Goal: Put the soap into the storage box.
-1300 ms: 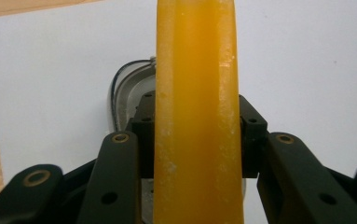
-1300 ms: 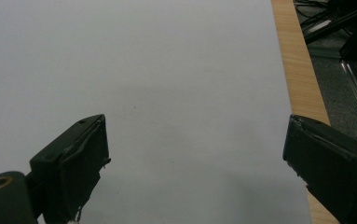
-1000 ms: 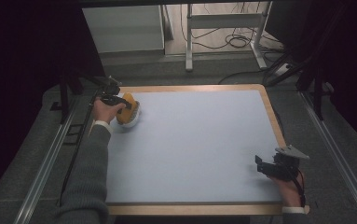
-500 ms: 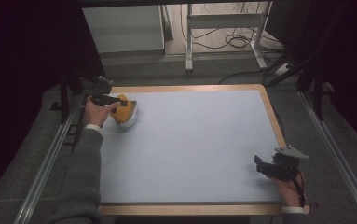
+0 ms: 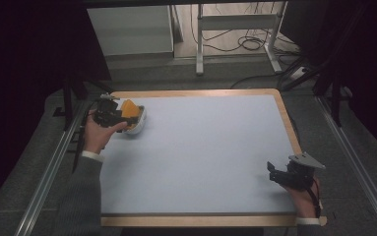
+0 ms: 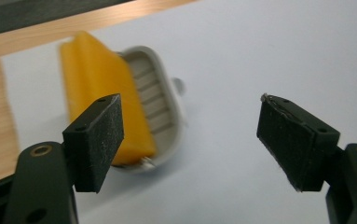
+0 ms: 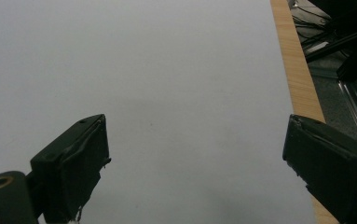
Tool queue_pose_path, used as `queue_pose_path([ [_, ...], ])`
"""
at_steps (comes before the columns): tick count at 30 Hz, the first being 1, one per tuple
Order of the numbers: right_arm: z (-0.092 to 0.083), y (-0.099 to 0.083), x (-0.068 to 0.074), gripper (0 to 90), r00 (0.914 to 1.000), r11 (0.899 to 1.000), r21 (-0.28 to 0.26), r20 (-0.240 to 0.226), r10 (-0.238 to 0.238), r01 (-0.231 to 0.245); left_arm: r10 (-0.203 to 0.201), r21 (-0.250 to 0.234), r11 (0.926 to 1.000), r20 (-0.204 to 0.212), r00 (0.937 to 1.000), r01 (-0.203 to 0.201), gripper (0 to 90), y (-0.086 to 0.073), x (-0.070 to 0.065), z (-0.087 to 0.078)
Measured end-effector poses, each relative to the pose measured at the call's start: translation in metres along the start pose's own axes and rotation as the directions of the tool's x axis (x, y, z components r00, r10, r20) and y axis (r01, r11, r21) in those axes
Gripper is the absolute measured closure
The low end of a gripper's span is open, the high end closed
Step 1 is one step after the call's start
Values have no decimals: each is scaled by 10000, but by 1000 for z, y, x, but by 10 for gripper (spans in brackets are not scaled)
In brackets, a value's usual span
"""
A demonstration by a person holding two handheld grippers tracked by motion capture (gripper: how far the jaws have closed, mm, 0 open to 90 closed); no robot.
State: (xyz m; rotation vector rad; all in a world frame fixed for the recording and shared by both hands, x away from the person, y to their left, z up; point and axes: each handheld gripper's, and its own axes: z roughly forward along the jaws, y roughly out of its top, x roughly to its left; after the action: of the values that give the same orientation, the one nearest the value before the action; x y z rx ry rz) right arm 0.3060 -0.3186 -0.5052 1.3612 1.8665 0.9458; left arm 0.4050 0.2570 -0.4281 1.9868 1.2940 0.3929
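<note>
A person's left tool (image 6: 190,140), jaws spread wide and empty, hovers just beside a white ribbed plastic tray (image 6: 160,109) holding a smooth yellow block (image 6: 99,88) at the table's (image 5: 201,147) far-left corner, apparently lined up for a grasp. The right tool (image 5: 283,177), also open, idles over bare, matte pale surface near the wooden right edge.

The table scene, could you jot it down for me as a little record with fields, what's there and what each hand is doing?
surface: pale blue mat on a wood-edged table
object: white ribbed dish with an orange block lying in it, at the far left corner
left tool: open, jaws empty, right beside the dish
right tool: open, empty, over bare mat at the near right edge
people: one person, a hand on each tool
beyond the table: floor cables, a metal frame
</note>
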Motion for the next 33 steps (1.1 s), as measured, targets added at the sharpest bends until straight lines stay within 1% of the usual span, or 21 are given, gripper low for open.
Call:
queue_pose_path([
  [2,0,0,1,69,10000,10000,91,-26,23,-23,230,34,9997,187,9996,-230,224,-12,-10,-3],
  [3,1,0,1,69,10000,9999,118,-34,17,-17,271,17,9996,279,9992,-272,224,-19,-15,-3],
  [4,1,-1,1,69,10000,9999,140,-58,19,-18,225,-58,9997,374,9990,-223,225,-27,-20,-3],
  [5,1,0,1,69,10000,9999,162,-85,28,-26,278,-46,9996,490,9984,-276,224,-35,-25,-2],
  [8,1,-1,0,69,9999,9998,205,-110,70,-68,530,64,9985,638,9966,-535,215,-57,-39,2],
  [10,1,-1,0,69,9999,9997,247,-105,73,-70,627,125,9979,777,9950,-638,210,-68,-45,5],
  [11,2,-1,0,69,9999,9996,264,-108,82,-79,567,106,9983,821,9950,-578,208,-73,-47,6],
  [14,3,-1,1,69,9999,9996,288,-126,41,-37,570,237,9980,818,9950,-591,206,-85,-52,11],
  [16,3,-2,1,69,9999,9995,304,-128,54,-50,609,308,9975,945,9937,-641,206,-91,-55,14],
  [18,4,-2,1,69,9999,9994,326,-117,74,-70,592,398,9972,961,9936,-632,205,-96,-57,16],
  [20,4,-2,1,69,9999,9994,335,-115,61,-57,481,305,9982,1085,9929,-516,219,-102,-59,15],
  [21,4,-2,1,69,9999,9994,333,-121,58,-54,496,270,9982,1134,9923,-530,222,-103,-60,15],
  [23,4,-2,1,69,9999,9995,325,-130,58,-54,616,362,9972,1143,9915,-661,221,-103,-62,15],
  [24,4,-2,1,69,9999,9995,322,-140,44,-39,649,309,9972,1106,9917,-687,218,-103,-61,14],
  [25,5,-2,2,69,9999,9995,324,-131,35,-31,516,230,9983,1089,9927,-544,218,-103,-61,14],
  [26,5,-2,2,69,9999,9995,312,-119,27,-24,517,247,9982,1134,9922,-548,219,-104,-61,14],
  [28,5,-2,3,69,9999,9995,318,-143,-18,23,608,305,9974,1130,9917,-647,214,-105,-61,15],
  [29,6,-2,3,69,9999,9996,293,-121,-39,42,606,366,9972,1080,9923,-649,212,-106,-62,17],
  [30,6,-2,4,69,9999,9995,302,-135,-48,52,690,417,9964,1038,9922,-737,209,-106,-62,18],
  [31,6,-2,4,69,9998,9995,300,-161,-68,73,637,443,9967,1000,9929,-684,208,-106,-62,19],
  [33,6,-2,4,69,9998,9996,266,-188,-110,114,463,571,9970,1157,9922,-532,232,-106,-63,19],
])
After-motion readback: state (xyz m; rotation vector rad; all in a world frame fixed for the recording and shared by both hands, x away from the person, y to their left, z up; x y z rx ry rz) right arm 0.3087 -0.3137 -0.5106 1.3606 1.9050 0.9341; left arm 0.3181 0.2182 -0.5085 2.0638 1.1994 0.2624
